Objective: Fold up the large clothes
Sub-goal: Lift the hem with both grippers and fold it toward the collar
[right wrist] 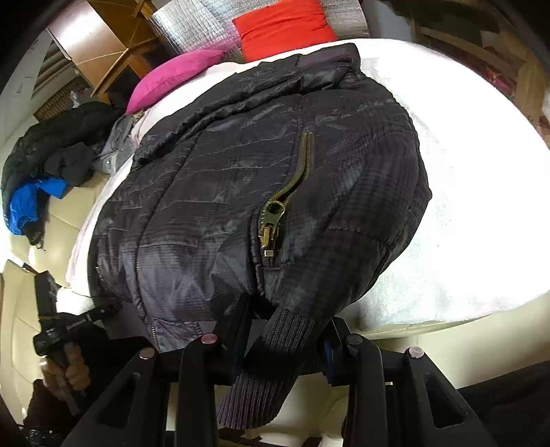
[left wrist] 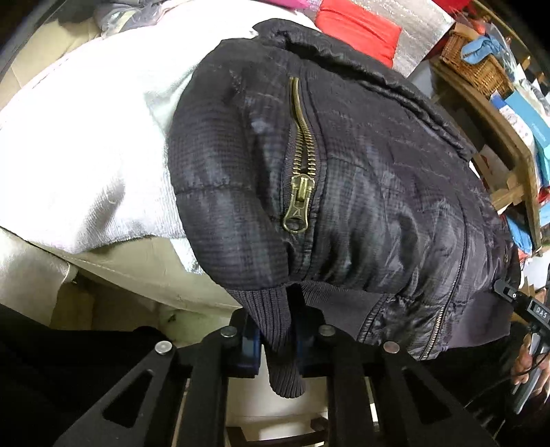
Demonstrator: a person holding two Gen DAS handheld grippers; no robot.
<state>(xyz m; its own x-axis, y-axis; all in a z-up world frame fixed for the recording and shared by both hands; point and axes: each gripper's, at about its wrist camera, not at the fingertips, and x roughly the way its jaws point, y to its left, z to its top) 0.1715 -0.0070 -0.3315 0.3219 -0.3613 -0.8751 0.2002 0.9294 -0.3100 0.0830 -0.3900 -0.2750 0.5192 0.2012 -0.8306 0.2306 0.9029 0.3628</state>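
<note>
A dark quilted puffer jacket (left wrist: 361, 178) lies on a white cloth (left wrist: 75, 144) over a cream surface. It has brass pocket zips (left wrist: 300, 192) and ribbed knit hem and cuffs. My left gripper (left wrist: 276, 338) is shut on a ribbed knit part (left wrist: 275, 323) at the jacket's near left corner. In the right wrist view the jacket (right wrist: 213, 192) fills the middle, and my right gripper (right wrist: 283, 338) is shut on a ribbed knit cuff (right wrist: 275, 354) at its near right corner. Each gripper shows at the edge of the other view, the left one (right wrist: 51, 330) held by a hand.
A red cushion (right wrist: 282, 27) and a pink cushion (right wrist: 172, 75) lie beyond the jacket. A heap of dark and blue clothes (right wrist: 44, 165) sits at the far left. A wooden shelf (left wrist: 495, 130) with a wicker basket (left wrist: 474, 62) stands to the right.
</note>
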